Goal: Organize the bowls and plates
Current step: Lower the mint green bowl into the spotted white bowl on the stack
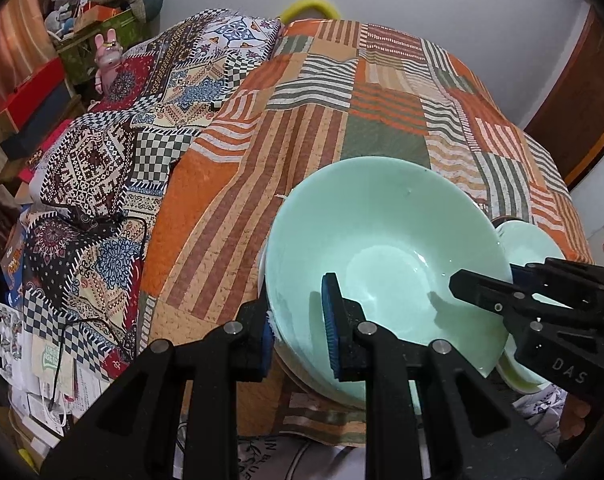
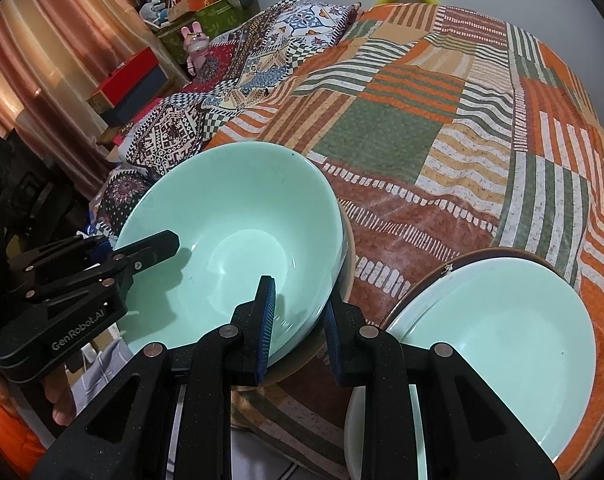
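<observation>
A large pale-green bowl (image 1: 382,240) (image 2: 241,208) sits near the front edge of the bed on what look like other dishes, of which only tan and white edges show. My left gripper (image 1: 297,320) (image 2: 137,244) is shut on the bowl's left rim, one finger inside and one outside. My right gripper (image 2: 299,320) (image 1: 486,276) is shut on the opposite, right rim in the same way. To the right of the bowl lies a pale-green plate (image 2: 502,340) (image 1: 530,244) on a brown-rimmed plate (image 2: 514,254), with a white one under them.
An orange, green and white patchwork cover (image 1: 342,120) spreads over the bed. A dark patterned quilt (image 1: 113,168) with a black cable (image 1: 143,232) lies along its left side. Boxes, toys and curtains crowd the far left; a yellow ring (image 1: 310,6) shows behind the bed.
</observation>
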`<state>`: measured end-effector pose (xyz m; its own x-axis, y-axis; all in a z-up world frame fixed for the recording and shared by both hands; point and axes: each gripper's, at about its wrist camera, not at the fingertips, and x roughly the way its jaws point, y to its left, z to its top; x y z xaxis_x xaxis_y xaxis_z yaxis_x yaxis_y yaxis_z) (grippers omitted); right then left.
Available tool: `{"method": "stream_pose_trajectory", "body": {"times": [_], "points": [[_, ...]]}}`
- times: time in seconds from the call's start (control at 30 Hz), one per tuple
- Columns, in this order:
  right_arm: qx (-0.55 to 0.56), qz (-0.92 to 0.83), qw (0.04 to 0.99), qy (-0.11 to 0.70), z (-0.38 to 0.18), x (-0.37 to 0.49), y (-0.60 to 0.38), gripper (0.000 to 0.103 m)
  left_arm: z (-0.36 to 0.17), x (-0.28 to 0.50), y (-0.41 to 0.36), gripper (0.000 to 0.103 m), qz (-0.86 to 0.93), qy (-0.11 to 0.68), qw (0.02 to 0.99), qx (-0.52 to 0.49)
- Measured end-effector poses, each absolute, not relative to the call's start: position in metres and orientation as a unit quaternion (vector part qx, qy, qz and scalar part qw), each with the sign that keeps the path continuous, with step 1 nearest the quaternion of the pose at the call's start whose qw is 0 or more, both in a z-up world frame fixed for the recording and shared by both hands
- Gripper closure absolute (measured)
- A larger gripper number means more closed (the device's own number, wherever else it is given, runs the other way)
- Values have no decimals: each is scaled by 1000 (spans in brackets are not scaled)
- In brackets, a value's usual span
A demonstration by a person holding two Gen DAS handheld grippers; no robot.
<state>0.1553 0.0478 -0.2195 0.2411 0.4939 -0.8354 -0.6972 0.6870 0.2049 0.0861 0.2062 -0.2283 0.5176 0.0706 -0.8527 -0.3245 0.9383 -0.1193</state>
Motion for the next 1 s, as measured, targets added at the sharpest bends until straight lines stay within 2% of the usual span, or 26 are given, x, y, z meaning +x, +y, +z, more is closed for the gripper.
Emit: {"method": "stream_pose_trajectory", "body": {"times": [0.27, 0.63, 0.73, 1.0], "points": [[-111, 383, 780, 481, -220, 153, 47, 80, -230, 85, 209, 82, 113, 478, 860, -141], [-135, 373, 793, 463, -209, 149, 42, 78, -235, 89, 198, 82, 121, 489, 858, -102], [-136, 382, 797, 448, -203, 146, 39, 68, -234, 89, 201, 82, 120, 489, 857, -111], [-134, 380, 799, 447, -202, 145, 40, 67, -225, 83, 202, 80, 129, 483, 859, -110]]}}
